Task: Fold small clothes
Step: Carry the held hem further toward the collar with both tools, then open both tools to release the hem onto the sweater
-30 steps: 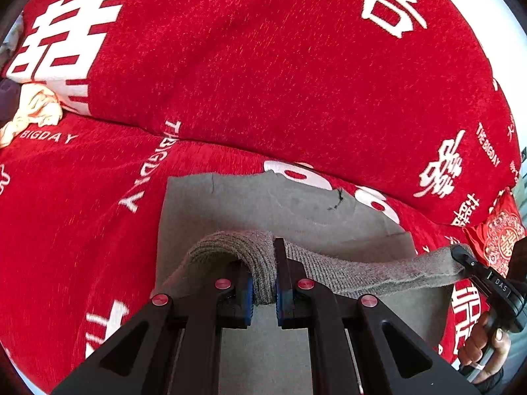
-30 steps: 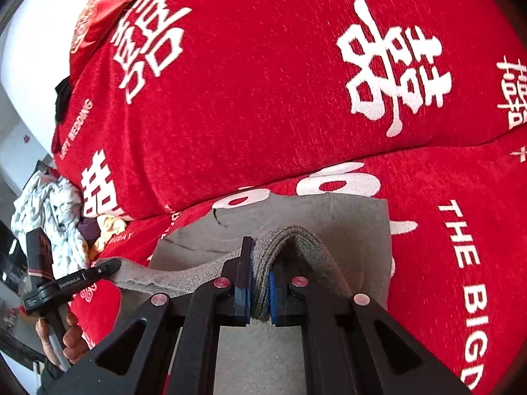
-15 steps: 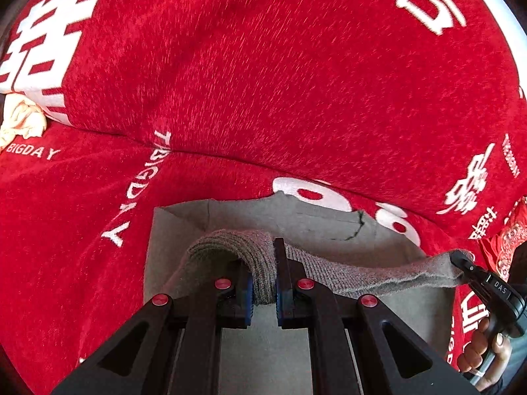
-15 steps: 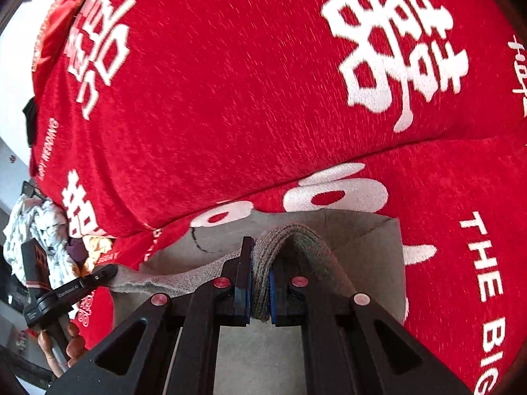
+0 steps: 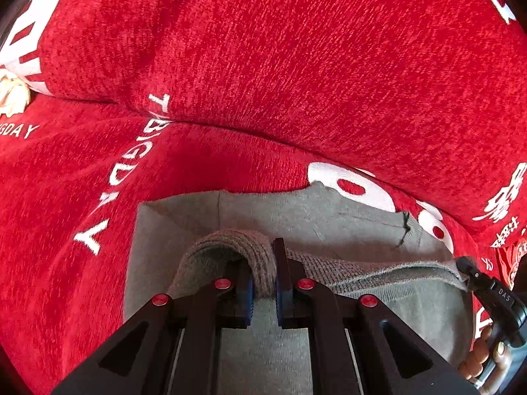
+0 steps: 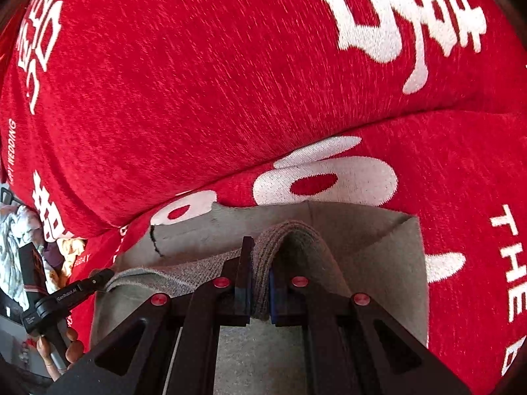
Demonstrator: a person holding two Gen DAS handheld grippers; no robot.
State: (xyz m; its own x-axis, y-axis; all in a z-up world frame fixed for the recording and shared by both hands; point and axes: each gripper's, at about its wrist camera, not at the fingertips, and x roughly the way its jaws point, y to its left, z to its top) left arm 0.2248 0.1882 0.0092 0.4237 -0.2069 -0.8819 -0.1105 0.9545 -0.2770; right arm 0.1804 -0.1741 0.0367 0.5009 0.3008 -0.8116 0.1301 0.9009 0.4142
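A small grey knitted garment (image 5: 322, 223) lies on the red sofa seat (image 5: 66, 197); it also shows in the right wrist view (image 6: 388, 256). My left gripper (image 5: 263, 276) is shut on the left end of its thick near hem. My right gripper (image 6: 260, 279) is shut on the right end of the same hem. The hem is lifted and stretched between the two grippers, over the flat part of the garment. The right gripper shows at the right edge of the left wrist view (image 5: 471, 273), and the left gripper shows at the left of the right wrist view (image 6: 98, 279).
The red sofa back cushion (image 5: 296, 49) with white lettering rises just behind the garment. A pile of other clothes (image 6: 19, 247) lies at the far left of the seat; a pale cloth (image 5: 10, 95) shows there in the left wrist view.
Both grippers have carried the held hem forward toward the sofa back. The far edge of the garment and the cushion now look closer.
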